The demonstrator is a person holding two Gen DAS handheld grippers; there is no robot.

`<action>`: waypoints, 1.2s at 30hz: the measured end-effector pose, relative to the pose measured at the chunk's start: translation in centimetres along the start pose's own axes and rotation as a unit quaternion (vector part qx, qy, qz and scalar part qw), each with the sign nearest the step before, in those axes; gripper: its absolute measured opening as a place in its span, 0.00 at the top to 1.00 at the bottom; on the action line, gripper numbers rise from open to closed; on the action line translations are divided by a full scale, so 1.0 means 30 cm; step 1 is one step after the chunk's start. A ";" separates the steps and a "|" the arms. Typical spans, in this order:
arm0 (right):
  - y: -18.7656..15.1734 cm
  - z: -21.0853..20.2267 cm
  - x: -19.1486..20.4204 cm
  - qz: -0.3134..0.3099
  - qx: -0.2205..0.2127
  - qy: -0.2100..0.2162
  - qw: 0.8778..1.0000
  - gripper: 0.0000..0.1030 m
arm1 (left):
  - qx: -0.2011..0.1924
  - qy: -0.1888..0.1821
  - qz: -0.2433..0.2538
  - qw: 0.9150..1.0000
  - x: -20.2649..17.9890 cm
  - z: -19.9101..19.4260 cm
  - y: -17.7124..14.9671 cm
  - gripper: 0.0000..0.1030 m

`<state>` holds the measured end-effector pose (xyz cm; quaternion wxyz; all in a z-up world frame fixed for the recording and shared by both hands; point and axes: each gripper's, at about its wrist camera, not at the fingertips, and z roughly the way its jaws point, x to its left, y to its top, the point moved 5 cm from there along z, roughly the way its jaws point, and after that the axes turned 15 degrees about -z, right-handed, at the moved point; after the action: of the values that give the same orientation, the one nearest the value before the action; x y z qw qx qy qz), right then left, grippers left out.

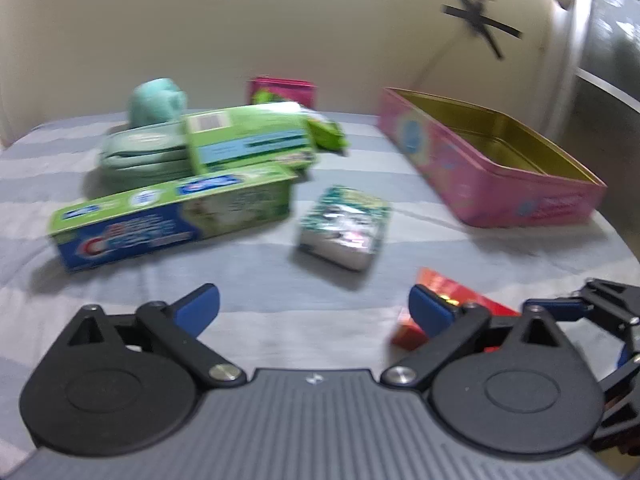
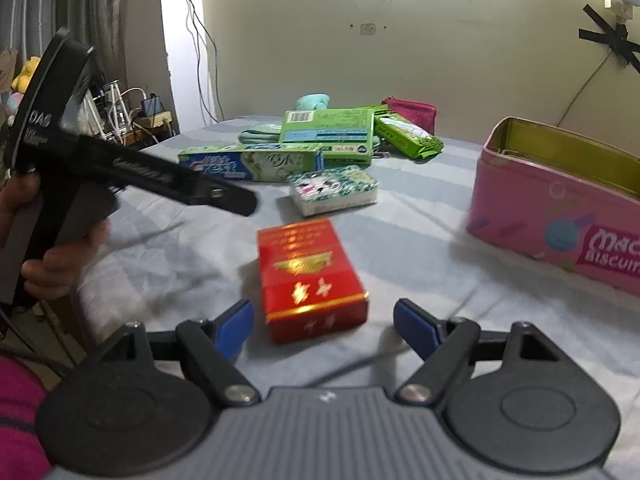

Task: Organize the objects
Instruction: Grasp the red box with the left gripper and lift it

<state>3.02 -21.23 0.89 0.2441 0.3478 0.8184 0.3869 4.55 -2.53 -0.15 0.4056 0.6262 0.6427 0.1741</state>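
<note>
Right wrist view: the right gripper (image 2: 323, 328) hangs released, jaws straddling the near end of the red box (image 2: 310, 280) mid-bed, well short of the pink tin (image 2: 560, 216) near the right edge. Closing this shallow, the pads probably pinch only a corner and the box twists free.

**Readable lettering on the bed**

The toothpaste box (image 2: 250, 162), lying toward the far left of the striped sheet (image 2: 400, 248), reads "Crest" in red and blue. The pink tin (image 2: 560, 216) at the right edge carries "Mac" above "Biscuit", both cut off by the frame. The left gripper's black disc (image 2: 44, 120) shows "DAS". Gold characters on the red pack (image 2: 310, 280) are too blurred to read.
</note>
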 end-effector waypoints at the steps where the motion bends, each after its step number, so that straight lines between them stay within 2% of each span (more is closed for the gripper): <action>1: -0.011 -0.006 0.013 0.000 -0.001 0.000 1.000 0.22 | 0.006 -0.007 0.003 1.000 -0.012 0.002 -0.007 0.06; 11: -0.043 0.002 0.043 -0.002 0.001 -0.018 1.000 0.22 | 0.047 -0.071 0.033 0.996 -0.104 0.058 -0.044 0.06; 14: -0.038 0.011 0.043 -0.009 0.003 -0.031 0.999 0.32 | 0.069 -0.085 0.031 0.994 -0.115 0.094 -0.062 0.07; 15: -0.036 0.013 0.039 -0.012 0.003 -0.037 0.999 0.39 | 0.075 -0.095 0.024 0.992 -0.112 0.100 -0.068 0.08; 18: -0.034 0.007 0.014 -0.001 0.005 -0.048 0.999 0.45 | 0.071 -0.110 0.017 0.991 -0.117 0.094 -0.068 0.18; 20: -0.039 0.002 -0.021 0.015 0.007 -0.073 0.997 0.45 | 0.082 -0.125 0.013 0.989 -0.119 0.088 -0.069 0.19; 24: -0.042 -0.023 -0.064 0.038 -0.003 -0.082 0.996 0.41 | 0.081 -0.120 0.006 0.989 -0.105 0.083 -0.064 0.17; 27: -0.044 -0.021 -0.057 0.029 0.000 -0.077 0.997 0.38 | 0.083 -0.120 -0.015 0.989 -0.084 0.091 -0.047 0.11; 32: -0.032 0.024 -0.023 0.002 0.017 -0.066 0.998 0.31 | 0.084 -0.126 -0.016 0.988 -0.092 0.100 -0.047 0.13; 33: -0.028 0.031 -0.023 0.005 0.017 -0.062 0.998 0.30 | 0.083 -0.126 -0.010 0.989 -0.097 0.101 -0.050 0.15; 35: -0.021 0.041 -0.026 0.009 0.014 -0.056 0.998 0.36 | 0.080 -0.129 0.005 0.988 -0.115 0.099 -0.059 0.26; 36: -0.019 0.043 -0.026 0.009 0.012 -0.056 0.998 0.43 | 0.086 -0.139 0.009 0.987 -0.123 0.096 -0.064 0.34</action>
<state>4.17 -21.48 -0.22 0.2819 0.3791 0.8050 0.3588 4.99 -7.12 -2.18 0.4337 0.6827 0.5871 0.0331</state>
